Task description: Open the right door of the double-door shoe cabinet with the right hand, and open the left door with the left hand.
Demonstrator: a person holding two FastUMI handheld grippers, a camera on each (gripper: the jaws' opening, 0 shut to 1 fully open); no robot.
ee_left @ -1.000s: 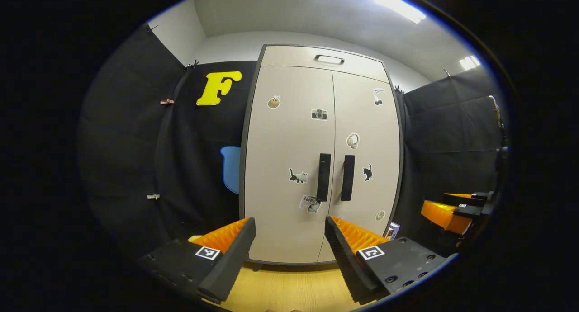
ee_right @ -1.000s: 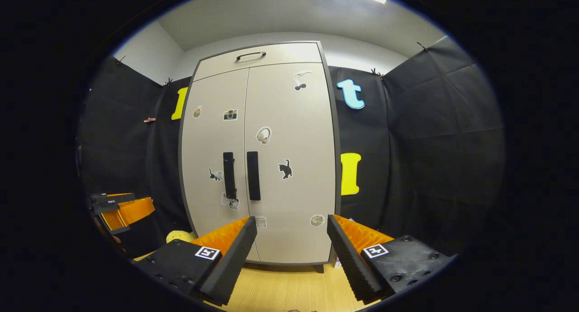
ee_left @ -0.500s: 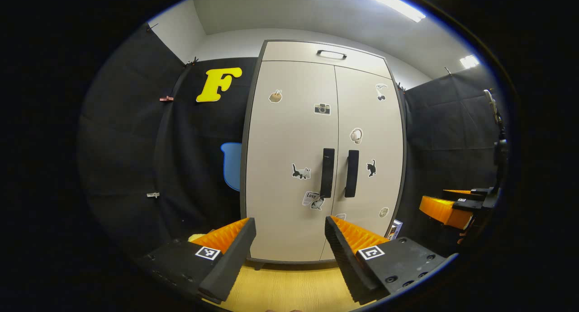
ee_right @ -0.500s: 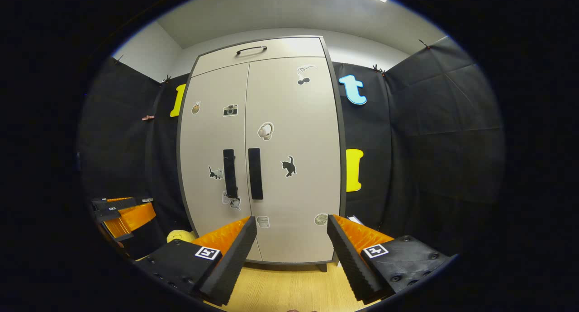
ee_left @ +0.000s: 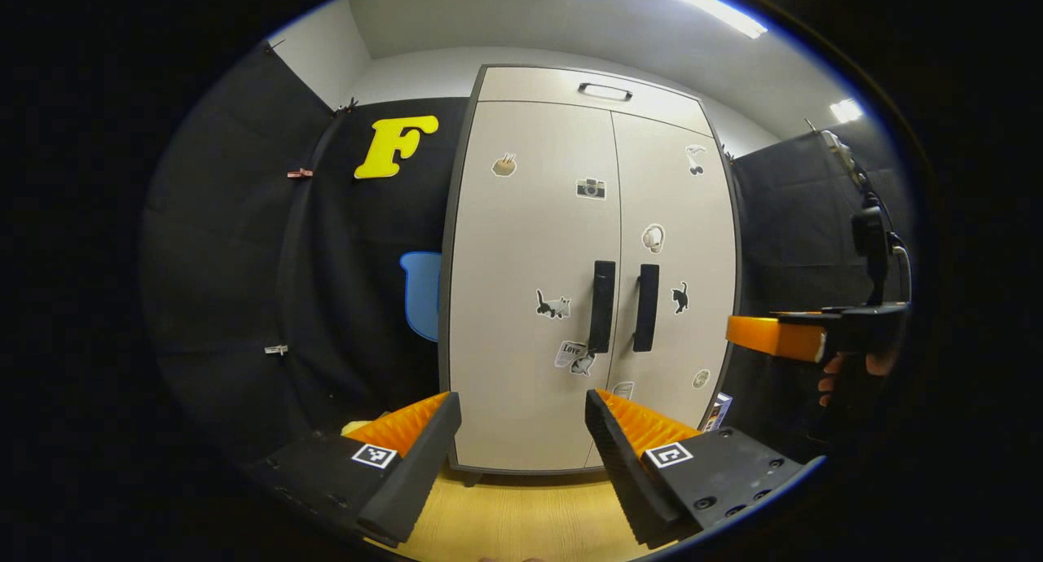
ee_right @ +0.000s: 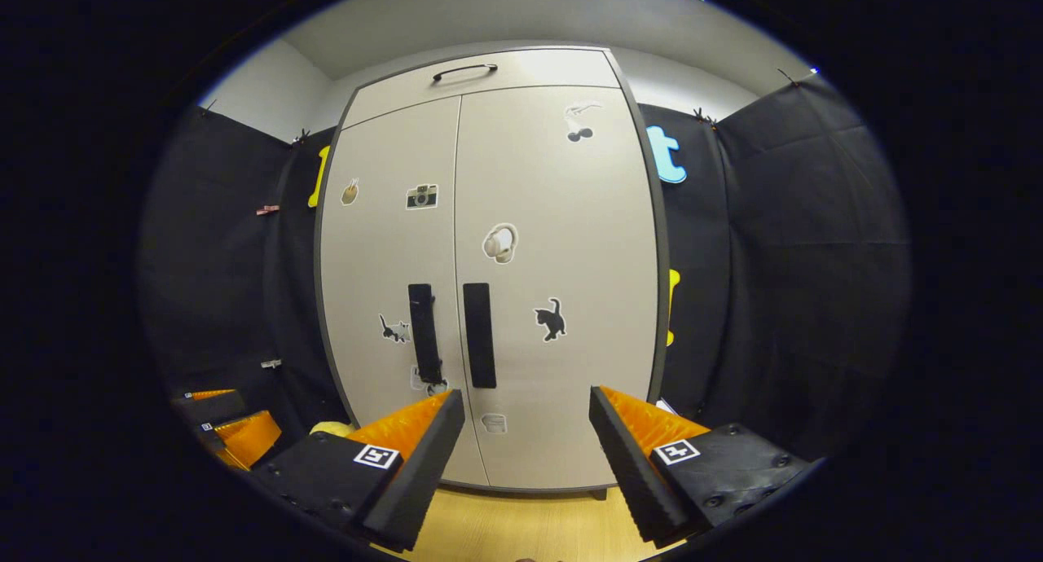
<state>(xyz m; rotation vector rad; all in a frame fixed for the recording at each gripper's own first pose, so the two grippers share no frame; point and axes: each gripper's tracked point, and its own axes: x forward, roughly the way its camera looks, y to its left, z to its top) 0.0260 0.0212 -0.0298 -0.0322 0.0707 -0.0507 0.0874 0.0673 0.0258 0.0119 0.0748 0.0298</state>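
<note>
Right gripper view: spread right claw (ee_right: pixel 525 448) should be aiming at the right black bar handle (ee_right: pixel 479 335), frame centre; left claw (ee_left: pixel 521 448) also spread.

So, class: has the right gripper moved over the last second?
Yes. In the right gripper view the cabinet has grown larger, so the right gripper has advanced toward it; in the left gripper view it has risen against the right door.
</note>
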